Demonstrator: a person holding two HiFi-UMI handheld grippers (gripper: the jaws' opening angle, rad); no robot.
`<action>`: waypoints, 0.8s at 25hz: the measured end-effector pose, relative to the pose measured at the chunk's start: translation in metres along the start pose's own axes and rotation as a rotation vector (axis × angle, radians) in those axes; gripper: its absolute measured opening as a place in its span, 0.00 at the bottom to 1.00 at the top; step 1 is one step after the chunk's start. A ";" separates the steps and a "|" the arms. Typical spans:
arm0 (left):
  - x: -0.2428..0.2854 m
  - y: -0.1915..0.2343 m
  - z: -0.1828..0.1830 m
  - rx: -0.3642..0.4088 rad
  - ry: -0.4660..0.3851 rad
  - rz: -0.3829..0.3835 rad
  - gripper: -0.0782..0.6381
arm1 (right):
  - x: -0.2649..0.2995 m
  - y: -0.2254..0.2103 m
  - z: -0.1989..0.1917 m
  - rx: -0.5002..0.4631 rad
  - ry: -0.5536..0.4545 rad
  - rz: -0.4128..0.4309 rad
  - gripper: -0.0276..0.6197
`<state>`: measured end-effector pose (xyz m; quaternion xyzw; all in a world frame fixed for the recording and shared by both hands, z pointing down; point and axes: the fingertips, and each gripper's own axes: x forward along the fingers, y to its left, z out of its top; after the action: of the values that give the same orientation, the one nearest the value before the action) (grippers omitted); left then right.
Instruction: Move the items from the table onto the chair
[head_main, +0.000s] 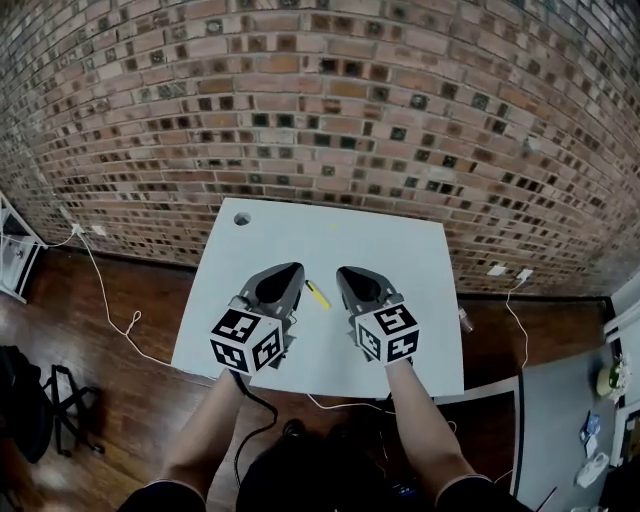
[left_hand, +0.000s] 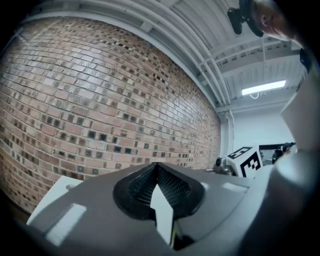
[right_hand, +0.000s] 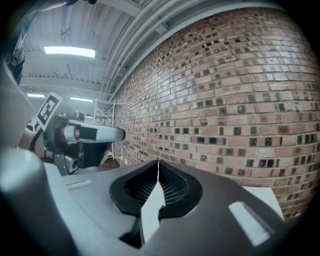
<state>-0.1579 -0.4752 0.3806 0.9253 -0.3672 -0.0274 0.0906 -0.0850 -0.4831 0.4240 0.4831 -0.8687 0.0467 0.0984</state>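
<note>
At your twelve o'clock stands a brick wall (head_main: 320, 100) — dark wooden floor (head_main: 120, 310) at eight o'clock, a grey floor area (head_main: 560, 420) at four.

No legible text, label, brand or number anywhere in view.

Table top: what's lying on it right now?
One yellow pen lies on the table, between the left gripper and right gripper. Anything under the grippers is covered.

The little yellow thing (head_main: 317, 294) on the white table (head_main: 400, 250) is too small to name, and the left gripper (head_main: 296, 268) and right gripper (head_main: 342, 271) hide the table under them.
</note>
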 end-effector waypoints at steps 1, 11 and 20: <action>-0.002 0.005 -0.004 -0.003 0.011 0.007 0.13 | 0.011 0.001 -0.011 0.003 0.031 0.003 0.06; -0.021 0.043 -0.030 -0.038 0.064 0.053 0.13 | 0.098 -0.002 -0.141 0.017 0.410 0.058 0.14; -0.035 0.056 -0.047 -0.084 0.085 0.064 0.13 | 0.123 -0.011 -0.216 0.038 0.625 0.017 0.16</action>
<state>-0.2158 -0.4843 0.4367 0.9088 -0.3909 -0.0006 0.1455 -0.1117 -0.5527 0.6612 0.4399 -0.7993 0.2099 0.3516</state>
